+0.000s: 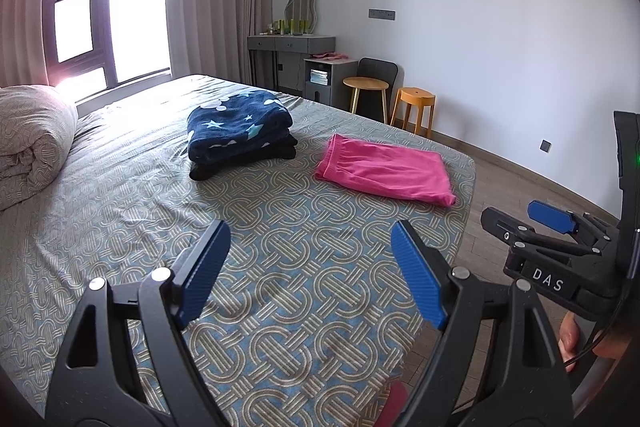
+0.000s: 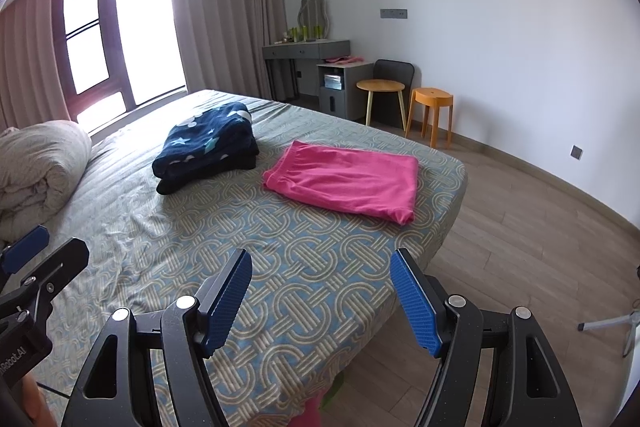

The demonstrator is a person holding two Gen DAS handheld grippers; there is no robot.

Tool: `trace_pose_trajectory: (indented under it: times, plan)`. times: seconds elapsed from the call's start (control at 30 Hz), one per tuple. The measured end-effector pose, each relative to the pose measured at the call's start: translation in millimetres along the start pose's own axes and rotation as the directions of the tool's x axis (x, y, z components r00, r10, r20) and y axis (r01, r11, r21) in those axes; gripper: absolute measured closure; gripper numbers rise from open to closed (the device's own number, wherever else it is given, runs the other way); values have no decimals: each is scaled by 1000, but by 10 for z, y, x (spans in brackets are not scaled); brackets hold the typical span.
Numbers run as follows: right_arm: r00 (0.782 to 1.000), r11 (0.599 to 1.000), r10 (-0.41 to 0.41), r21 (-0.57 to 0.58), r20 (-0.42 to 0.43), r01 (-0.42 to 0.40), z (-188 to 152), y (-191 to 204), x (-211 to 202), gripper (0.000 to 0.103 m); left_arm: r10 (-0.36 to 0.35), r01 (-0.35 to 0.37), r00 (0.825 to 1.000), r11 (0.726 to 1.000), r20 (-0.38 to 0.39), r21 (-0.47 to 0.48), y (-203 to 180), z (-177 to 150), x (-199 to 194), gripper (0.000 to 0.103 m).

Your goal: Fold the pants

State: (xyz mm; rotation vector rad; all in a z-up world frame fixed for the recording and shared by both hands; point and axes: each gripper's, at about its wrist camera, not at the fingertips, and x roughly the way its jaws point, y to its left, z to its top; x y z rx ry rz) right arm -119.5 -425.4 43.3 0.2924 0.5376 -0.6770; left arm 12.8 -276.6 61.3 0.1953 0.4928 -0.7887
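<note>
Bedroom, daylight blown out through the window (image 1: 108,7), beige curtains either side. Bed (image 1: 280,327) with a ring-pattern cover fills most of both views; wood-look floor to its right.

Pink pants (image 2: 344,179) lie flat on the bed near its far right corner, folded into a rough rectangle, waistband end toward the navy stack. Nothing touches them. Just left of them, apart, a folded navy star-print blanket (image 1: 240,127) sits on top of something dark. Rolled duvet (image 2: 40,167) at the left end of the bed.

Left gripper (image 1: 308,267): jaws spread wide, nothing between the blue pads, only bed cover behind them. Right gripper (image 2: 320,291): same, wide and empty, hanging over the near bed edge. Both well short of the pants.

View differences:
- Left wrist view shows the right gripper from the side at far right, with "DAS" lettering, plus fingers (image 1: 568,339) of the person's hand wrapped below it.
- Right wrist view shows the left gripper's side at far left, more bare floor, and a tripod leg (image 2: 608,323) at the right edge.
- Both catch the grey dresser (image 2: 308,51), mirror, round side table (image 1: 366,85) and orange stool (image 1: 414,99) on the far wall.
</note>
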Motion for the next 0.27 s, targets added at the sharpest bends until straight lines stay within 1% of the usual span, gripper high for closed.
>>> trace_pose_trajectory:
  times: [0.27]
  plan:
    - [1000, 1000, 5, 0, -4, -5, -7, 23, 17, 30, 6, -6, 1000, 1000, -4, -8, 12, -17, 0, 20]
